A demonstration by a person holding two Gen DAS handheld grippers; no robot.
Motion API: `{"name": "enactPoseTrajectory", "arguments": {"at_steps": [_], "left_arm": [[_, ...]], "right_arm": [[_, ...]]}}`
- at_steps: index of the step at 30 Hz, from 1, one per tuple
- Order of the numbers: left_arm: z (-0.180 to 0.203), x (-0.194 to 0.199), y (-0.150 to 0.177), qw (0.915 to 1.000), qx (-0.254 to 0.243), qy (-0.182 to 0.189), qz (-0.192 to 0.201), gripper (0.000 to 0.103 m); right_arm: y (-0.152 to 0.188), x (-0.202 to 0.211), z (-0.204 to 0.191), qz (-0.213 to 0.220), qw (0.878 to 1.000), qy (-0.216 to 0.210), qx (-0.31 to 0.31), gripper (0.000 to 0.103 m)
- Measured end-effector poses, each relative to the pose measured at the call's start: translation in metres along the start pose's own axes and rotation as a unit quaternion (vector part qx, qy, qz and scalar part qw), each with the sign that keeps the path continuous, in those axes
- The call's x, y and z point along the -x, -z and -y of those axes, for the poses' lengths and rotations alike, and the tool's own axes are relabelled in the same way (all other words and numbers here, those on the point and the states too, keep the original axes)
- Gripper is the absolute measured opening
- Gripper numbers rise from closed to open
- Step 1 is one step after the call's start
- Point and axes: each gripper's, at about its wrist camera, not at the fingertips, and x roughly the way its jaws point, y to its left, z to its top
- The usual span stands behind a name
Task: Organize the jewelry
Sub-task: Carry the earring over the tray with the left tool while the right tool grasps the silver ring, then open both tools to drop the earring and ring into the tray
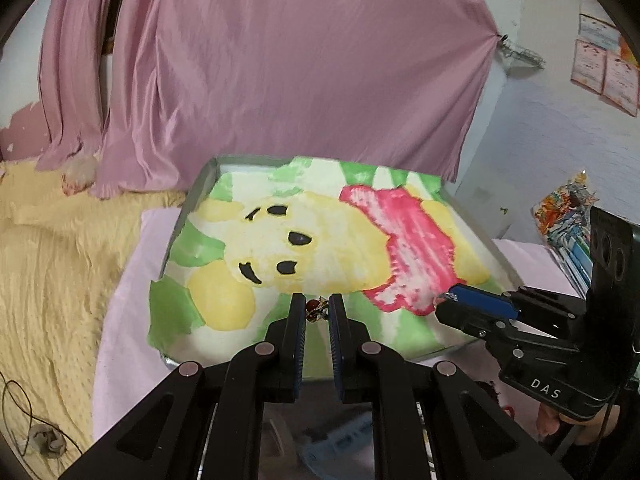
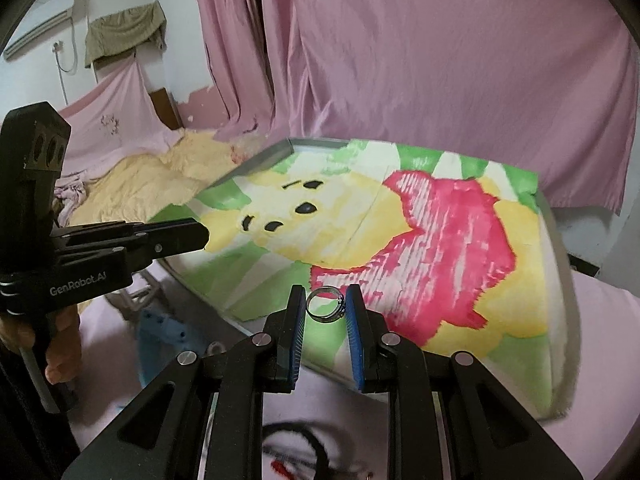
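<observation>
Two pieces held: left gripper (image 1: 317,309) jaws clamped on a small red-gold ornament (image 1: 316,309), right gripper (image 2: 325,303) jaws pinching a silver ring (image 2: 325,305), both over the bench's (image 1: 256,216) near edge. Step: carrying. Next needs a drop spot; none visible.

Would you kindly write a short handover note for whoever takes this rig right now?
Left claw: shut on a small red-and-gold jewelry piece, held above the near edge of the cartoon-print towel.
Right claw: shut on a silver ring, also held over the towel's near edge.
The towel covers a grey tray.
Done: both pieces are picked up.
Left: place each; no jewelry box or holder is in view, so find it first.
</observation>
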Motion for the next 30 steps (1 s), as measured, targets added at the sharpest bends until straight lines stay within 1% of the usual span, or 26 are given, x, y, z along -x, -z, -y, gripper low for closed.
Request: {"name": "enactPoseTrajectory", "arguments": {"at_steps": [4,8,9,13,15,17,19,21,22,23,25,27,28,29,30], "left_arm": [[-0.002,-0.018,0.002,0.9996,0.002,0.003,-0.028,0.011],[-0.002,-0.029,0.007,0.9987,0.001,-0.001,-0.052,0.011],[-0.002,-0.029,0.007,0.9987,-0.001,-0.003,-0.051,0.011],[-0.002,-0.028,0.008,0.9989,-0.002,-0.004,-0.047,0.011],[-0.002,-0.028,0.008,0.9990,-0.001,-0.003,-0.045,0.011],[-0.002,-0.026,0.008,0.9992,-0.001,-0.006,-0.039,0.011],[-0.003,-0.023,0.008,0.9994,0.000,-0.011,-0.032,0.011],[-0.004,-0.019,0.009,0.9996,0.001,-0.016,-0.023,0.011],[-0.004,-0.017,0.009,0.9996,0.001,-0.020,-0.020,0.011],[-0.003,-0.015,0.010,0.9995,0.000,-0.027,-0.017,0.011],[0.000,-0.008,0.014,0.9993,-0.004,-0.036,-0.009,0.011],[0.003,-0.002,0.018,0.9993,-0.005,-0.037,-0.003,0.012],[0.005,0.001,0.020,0.9993,-0.006,-0.036,0.001,0.013],[0.005,0.004,0.021,0.9993,-0.006,-0.036,0.005,0.018],[0.007,0.009,0.024,0.9993,-0.008,-0.036,0.012,0.031]], "right_arm": [[0.003,-0.019,0.004,-0.030,0.999,0.004,-0.009,0.018],[0.003,-0.023,0.009,-0.037,0.999,-0.006,-0.020,0.018],[0.003,-0.024,0.009,-0.037,0.999,-0.005,-0.021,0.018],[0.005,-0.025,0.015,-0.040,0.998,-0.021,-0.043,0.019],[0.006,-0.024,0.017,-0.038,0.998,-0.021,-0.049,0.022],[0.008,-0.020,0.019,-0.030,0.998,-0.015,-0.053,0.036],[0.009,-0.012,0.019,-0.014,0.998,-0.010,-0.055,0.040],[0.009,-0.002,0.019,0.005,0.998,0.002,-0.055,0.040],[0.010,0.003,0.019,0.014,0.998,0.007,-0.055,0.042],[0.011,0.009,0.020,0.027,0.998,0.012,-0.057,0.048],[0.014,0.020,0.021,0.049,0.996,0.018,-0.066,0.057],[0.018,0.031,0.023,0.071,0.994,0.024,-0.074,0.059],[0.020,0.038,0.022,0.085,0.993,0.029,-0.076,0.062],[0.021,0.043,0.022,0.093,0.992,0.033,-0.076,0.067],[0.023,0.048,0.021,0.102,0.991,0.037,-0.075,0.069]]}}
